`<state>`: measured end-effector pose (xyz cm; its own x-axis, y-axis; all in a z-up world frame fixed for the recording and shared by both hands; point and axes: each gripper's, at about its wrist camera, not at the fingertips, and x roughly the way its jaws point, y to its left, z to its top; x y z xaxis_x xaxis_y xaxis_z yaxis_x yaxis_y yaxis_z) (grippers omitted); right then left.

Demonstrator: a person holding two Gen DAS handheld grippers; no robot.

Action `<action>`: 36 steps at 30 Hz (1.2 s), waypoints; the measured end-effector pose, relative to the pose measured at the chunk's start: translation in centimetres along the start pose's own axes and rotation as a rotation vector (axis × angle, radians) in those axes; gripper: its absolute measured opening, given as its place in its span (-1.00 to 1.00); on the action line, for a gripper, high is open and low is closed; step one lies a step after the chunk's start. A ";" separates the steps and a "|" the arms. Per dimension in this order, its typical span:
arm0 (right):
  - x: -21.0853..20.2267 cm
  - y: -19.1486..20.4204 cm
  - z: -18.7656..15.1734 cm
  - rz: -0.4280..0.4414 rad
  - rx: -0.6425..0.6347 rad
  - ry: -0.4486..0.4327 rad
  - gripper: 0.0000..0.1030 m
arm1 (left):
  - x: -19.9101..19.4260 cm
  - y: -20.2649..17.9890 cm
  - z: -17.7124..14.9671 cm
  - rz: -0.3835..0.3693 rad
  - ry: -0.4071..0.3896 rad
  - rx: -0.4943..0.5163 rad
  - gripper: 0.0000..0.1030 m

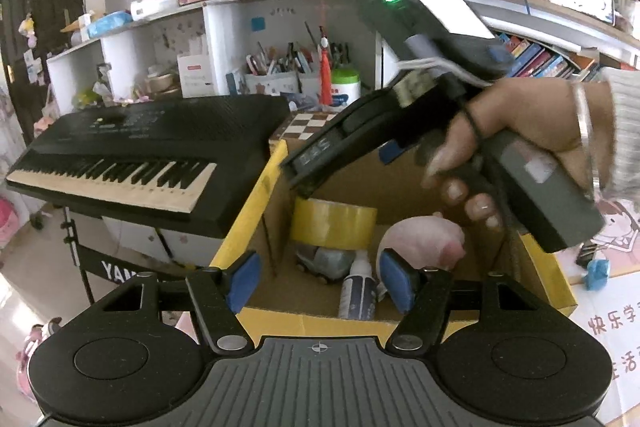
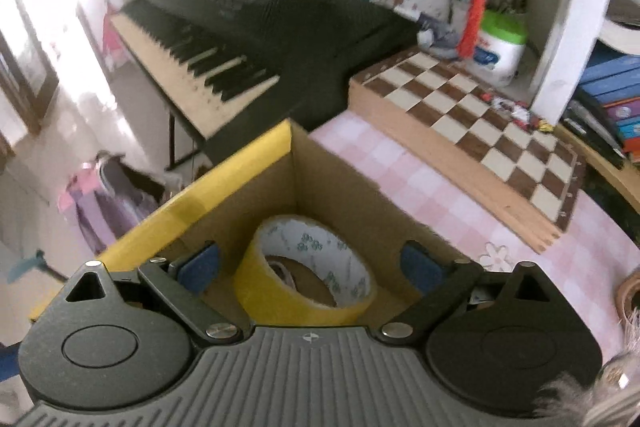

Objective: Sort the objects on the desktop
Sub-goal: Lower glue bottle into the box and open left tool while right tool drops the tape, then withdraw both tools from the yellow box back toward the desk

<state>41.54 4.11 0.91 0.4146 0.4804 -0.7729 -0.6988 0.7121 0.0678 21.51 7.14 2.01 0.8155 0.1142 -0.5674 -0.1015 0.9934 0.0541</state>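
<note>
An open cardboard box with a yellow rim [image 1: 256, 195] stands on the desk. In it lie a yellow tape roll [image 1: 332, 223], a small grey toy car [image 1: 324, 261], a little white bottle [image 1: 358, 291] and a pink round thing [image 1: 424, 239]. My left gripper [image 1: 320, 279] hovers over the box's near edge, open, with nothing between its blue pads [image 1: 244, 279]. In the right wrist view my right gripper [image 2: 310, 265] hangs wide open above the tape roll [image 2: 304, 291], which lies in a corner of the box [image 2: 224, 171]; the pads do not touch it. A hand [image 1: 500, 131] holds that gripper over the box.
A black keyboard [image 1: 140, 147] on a stand sits left of the box. A wooden chessboard [image 2: 480, 115] lies behind it on the pink checked tablecloth [image 2: 400, 179]. White shelves with pen holders [image 1: 280, 67] and rows of books [image 1: 540, 55] line the back.
</note>
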 end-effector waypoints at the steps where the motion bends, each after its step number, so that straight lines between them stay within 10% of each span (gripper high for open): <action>1: -0.5 0.0 0.0 -0.004 0.006 -0.014 0.88 | -0.2 0.1 0.0 0.003 -0.005 -0.003 0.41; 24: -18.9 0.7 -10.7 -0.238 0.178 -0.430 0.88 | -8.2 3.4 -1.0 0.044 -0.167 -0.115 0.76; 36: -24.8 4.7 -19.5 -0.342 0.285 -0.490 0.88 | -13.7 4.1 -4.4 -0.028 -0.193 -0.140 0.77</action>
<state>16.60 -14.44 8.16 0.8502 0.3321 -0.4086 -0.3265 0.9413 0.0857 7.39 9.57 6.39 0.9117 0.1007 -0.3984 -0.1447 0.9861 -0.0818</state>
